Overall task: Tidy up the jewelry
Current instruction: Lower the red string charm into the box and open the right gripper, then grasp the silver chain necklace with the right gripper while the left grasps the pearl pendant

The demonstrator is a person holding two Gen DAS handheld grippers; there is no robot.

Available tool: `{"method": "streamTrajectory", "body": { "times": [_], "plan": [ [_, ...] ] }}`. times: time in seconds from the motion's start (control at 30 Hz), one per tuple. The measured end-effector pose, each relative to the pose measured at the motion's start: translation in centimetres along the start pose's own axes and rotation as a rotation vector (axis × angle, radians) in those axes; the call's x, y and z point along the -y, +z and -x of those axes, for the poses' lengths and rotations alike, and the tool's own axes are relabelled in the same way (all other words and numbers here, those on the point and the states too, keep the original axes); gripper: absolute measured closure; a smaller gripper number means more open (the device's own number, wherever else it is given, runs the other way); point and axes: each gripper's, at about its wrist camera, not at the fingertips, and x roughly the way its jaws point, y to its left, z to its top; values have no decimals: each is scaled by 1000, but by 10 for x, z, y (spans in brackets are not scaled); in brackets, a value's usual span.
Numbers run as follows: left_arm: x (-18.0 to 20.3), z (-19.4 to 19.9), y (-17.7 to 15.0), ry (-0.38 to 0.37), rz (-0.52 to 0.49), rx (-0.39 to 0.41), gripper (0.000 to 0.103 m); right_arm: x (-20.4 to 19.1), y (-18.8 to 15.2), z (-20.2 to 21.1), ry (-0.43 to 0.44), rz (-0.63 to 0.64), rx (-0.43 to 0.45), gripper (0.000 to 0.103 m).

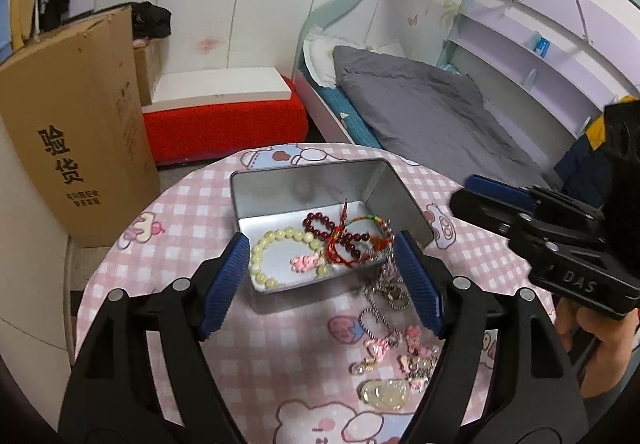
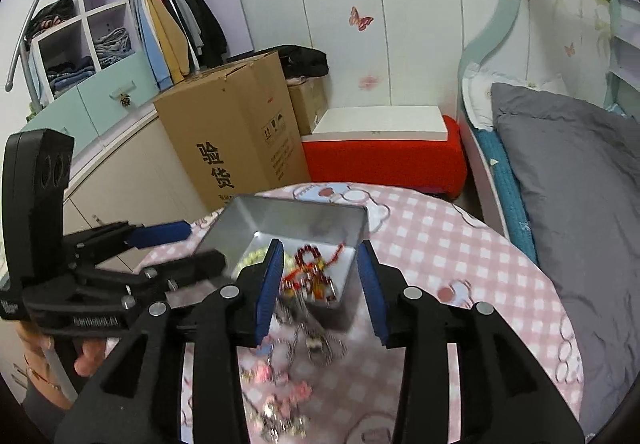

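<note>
Left wrist view: left gripper (image 1: 322, 276) spread wide, empty, over metal tin (image 1: 280, 200) holding bead bracelets (image 1: 280, 248); silver chain (image 1: 386, 292) draped over its rim; charms (image 1: 400, 360) on checked tablecloth (image 1: 160, 264). Right gripper (image 2: 318, 284) likewise parted, empty. Cardboard box (image 1: 76, 124) behind.

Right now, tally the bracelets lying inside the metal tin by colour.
Cream bead bracelet: 1
Dark red bead bracelet: 1
Red and multicolour string bracelet: 1
Total: 3 in the tin. The silver chain drapes over its rim, not counted.
</note>
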Motion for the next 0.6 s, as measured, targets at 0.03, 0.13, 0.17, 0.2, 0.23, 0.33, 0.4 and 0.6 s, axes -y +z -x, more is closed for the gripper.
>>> {"method": "streamTrajectory", "body": {
  "times": [0.03,0.13,0.17,0.2,0.23,0.33,0.4,0.6],
  "plan": [
    [1,3,-5,9,-2,4,29,1,-3,2,-5,-4,1,66],
    [0,10,-18,34,9,11,29,1,-20,5,-9,-14,-23,65],
    [0,10,-22,35,10,6,29,1,-25,4,-8,-19,-30,65],
    [0,10,-27,34,14,-2,29,1,-30,2,-7,-24,-44,65],
    [0,9,-35,29,14,-17,29,3,-37,-1,-7,-34,-61,65],
    [5,7,-54,15,-2,-48,29,5,-49,-1,5,-61,-80,65],
    [10,3,-63,0,-16,-66,29,5,-54,0,8,-71,-84,65],
    [25,-7,-80,-6,-84,-108,30,3,-58,2,12,-74,-94,65]
  ]
}}
